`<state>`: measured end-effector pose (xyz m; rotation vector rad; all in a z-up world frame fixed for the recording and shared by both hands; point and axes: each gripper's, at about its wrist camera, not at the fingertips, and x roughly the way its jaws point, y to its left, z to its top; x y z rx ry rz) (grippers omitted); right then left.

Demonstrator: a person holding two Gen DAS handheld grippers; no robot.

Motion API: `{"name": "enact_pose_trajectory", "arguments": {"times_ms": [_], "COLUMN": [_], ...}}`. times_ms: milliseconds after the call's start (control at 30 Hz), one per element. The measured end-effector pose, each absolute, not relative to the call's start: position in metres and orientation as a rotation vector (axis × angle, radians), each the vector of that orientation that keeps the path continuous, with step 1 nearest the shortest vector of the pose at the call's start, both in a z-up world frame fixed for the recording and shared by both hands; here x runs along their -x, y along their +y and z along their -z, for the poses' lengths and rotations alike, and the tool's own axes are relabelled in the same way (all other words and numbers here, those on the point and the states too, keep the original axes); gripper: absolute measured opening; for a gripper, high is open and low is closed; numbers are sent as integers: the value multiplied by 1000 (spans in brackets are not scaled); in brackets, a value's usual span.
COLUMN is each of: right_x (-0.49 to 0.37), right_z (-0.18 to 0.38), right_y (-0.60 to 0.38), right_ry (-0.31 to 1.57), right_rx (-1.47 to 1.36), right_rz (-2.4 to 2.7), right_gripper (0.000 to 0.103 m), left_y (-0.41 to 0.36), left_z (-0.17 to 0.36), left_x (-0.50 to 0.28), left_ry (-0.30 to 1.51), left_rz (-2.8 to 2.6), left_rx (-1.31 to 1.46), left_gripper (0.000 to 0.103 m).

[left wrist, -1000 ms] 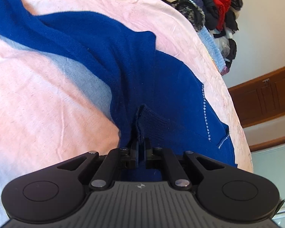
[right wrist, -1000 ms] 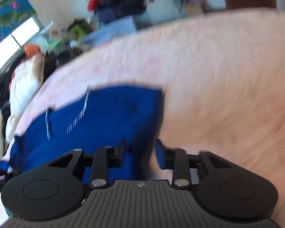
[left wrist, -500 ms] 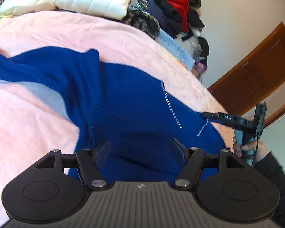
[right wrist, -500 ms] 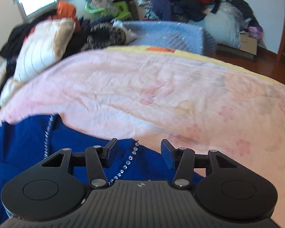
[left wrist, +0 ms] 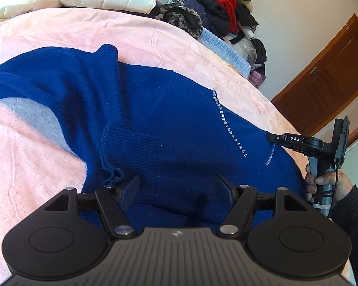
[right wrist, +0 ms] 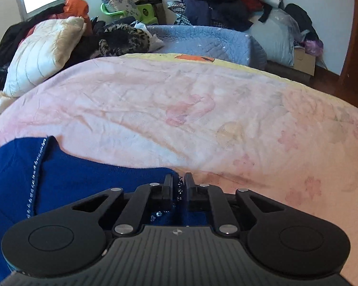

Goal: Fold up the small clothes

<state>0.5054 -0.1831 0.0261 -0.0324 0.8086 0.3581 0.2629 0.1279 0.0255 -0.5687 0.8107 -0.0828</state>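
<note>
A dark blue knit sweater (left wrist: 169, 119) with rhinestone lines lies spread on the pink bedspread (left wrist: 35, 166). One sleeve is folded across its body, with the ribbed cuff (left wrist: 128, 147) just ahead of my left gripper (left wrist: 177, 186), which is open and empty above the sweater. My right gripper (right wrist: 179, 186) is shut on the sweater's right edge (right wrist: 107, 178), by a rhinestone trim. It also shows in the left wrist view (left wrist: 274, 139), held by a hand, at the sweater's right side.
A pile of clothes (right wrist: 226, 2) and a blue quilt (right wrist: 202, 40) lie beyond the bed's far edge. A white padded jacket (right wrist: 40, 50) lies at the far left. A wooden door (left wrist: 327, 83) stands to the right.
My left gripper let go of the sleeve cuff, opened wide and drew back. My right gripper moved to the sweater's right edge and closed on it.
</note>
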Motion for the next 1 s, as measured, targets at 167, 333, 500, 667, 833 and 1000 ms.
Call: {"name": "enact_pose_trajectory", "arguments": {"times_ms": [167, 333, 500, 667, 833, 1000], "right_x": [-462, -376, -343, -332, -324, -326], "right_z": [-61, -58, -21, -11, -5, -4], "right_y": [-191, -172, -152, -149, -131, -143], "right_ry": [699, 704, 750, 679, 636, 631], "right_rx": [-80, -97, -31, -118, -24, -105], "right_rz": [-374, -552, -510, -526, -512, -536], "right_gripper": [48, 55, 59, 88, 96, 96], "left_y": [157, 235, 309, 381, 423, 432], "left_z": [-41, -29, -21, -30, -29, -21], "left_x": [-220, -162, -121, -121, -158, -209], "left_ry": [689, 527, 351, 231, 280, 511], "left_rz": [62, -157, -425, -482, -447, -552], "left_rx": [676, 1033, 1265, 1385, 1437, 1265], "left_gripper": [69, 69, 69, 74, 74, 73]}}
